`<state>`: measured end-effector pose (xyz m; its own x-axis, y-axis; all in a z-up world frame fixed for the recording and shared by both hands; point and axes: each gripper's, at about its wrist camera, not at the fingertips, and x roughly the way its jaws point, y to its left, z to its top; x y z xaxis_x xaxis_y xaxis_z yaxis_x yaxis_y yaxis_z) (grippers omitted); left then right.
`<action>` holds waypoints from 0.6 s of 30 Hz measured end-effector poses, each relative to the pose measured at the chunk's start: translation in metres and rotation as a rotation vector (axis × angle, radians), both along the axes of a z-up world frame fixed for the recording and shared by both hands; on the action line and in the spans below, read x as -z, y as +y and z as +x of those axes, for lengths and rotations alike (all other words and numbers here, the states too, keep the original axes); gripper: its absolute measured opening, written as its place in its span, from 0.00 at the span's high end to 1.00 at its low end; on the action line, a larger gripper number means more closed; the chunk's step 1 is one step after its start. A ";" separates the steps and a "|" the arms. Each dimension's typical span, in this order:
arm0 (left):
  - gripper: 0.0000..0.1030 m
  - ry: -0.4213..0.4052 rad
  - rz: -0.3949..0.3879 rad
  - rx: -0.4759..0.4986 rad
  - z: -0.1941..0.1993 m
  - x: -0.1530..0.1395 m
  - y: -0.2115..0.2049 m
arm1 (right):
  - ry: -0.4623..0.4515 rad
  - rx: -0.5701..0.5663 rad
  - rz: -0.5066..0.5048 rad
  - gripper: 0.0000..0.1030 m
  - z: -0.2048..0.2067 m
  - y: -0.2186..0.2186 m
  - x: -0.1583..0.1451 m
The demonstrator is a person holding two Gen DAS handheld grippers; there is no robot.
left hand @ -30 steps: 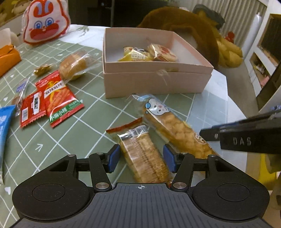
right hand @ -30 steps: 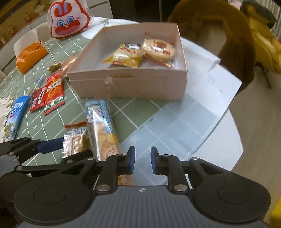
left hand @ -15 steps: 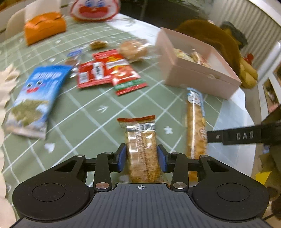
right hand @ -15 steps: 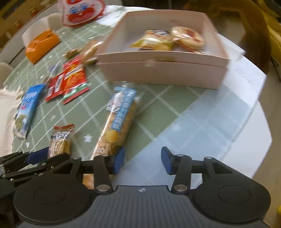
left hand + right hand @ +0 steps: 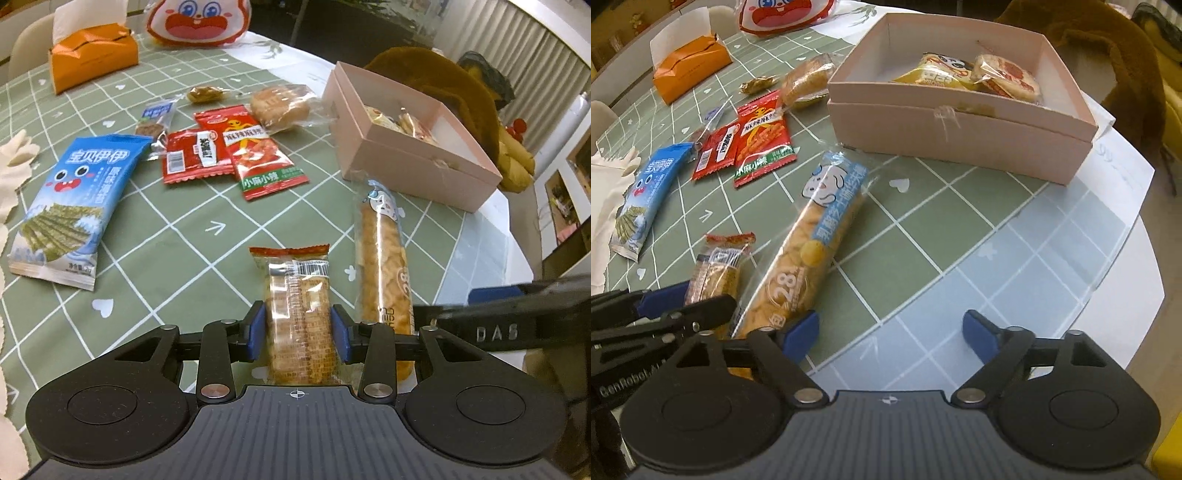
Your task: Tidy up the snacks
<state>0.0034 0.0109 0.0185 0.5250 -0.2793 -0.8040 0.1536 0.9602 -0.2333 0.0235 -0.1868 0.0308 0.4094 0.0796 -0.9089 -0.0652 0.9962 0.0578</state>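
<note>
Between the blue pads of the left gripper point(image 5: 298, 329), a clear-wrapped cracker pack point(image 5: 300, 314) sits pinched at its sides, apparently for a lift toward the pink box point(image 5: 960, 136) ahead. Just right of it lies the long biscuit tube point(image 5: 809, 254); the right gripper point(image 5: 891, 333), whose jaws have just been opening wide with nothing between them, has its left pad touching the tube's near end, likely lining up to straddle it.

- We see a clear-wrapped biscuit packet with an orange end point(image 5: 298, 314) lying flat on the table.
- Just beside it lies a long blue-topped cracker sleeve point(image 5: 816, 247).
- Behind stands an open pink cardboard box point(image 5: 960, 136) holding two snacks.
</note>
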 end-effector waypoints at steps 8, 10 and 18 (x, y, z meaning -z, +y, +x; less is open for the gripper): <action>0.58 0.023 -0.079 -0.019 0.002 0.002 0.012 | -0.034 -0.027 -0.064 0.00 -0.009 0.005 0.008; 0.58 0.029 -0.094 -0.018 0.001 0.002 0.015 | -0.033 -0.028 -0.065 0.00 -0.009 0.005 0.009; 0.58 0.024 -0.109 -0.026 -0.002 0.003 0.016 | -0.038 -0.061 -0.068 0.00 -0.011 0.005 0.011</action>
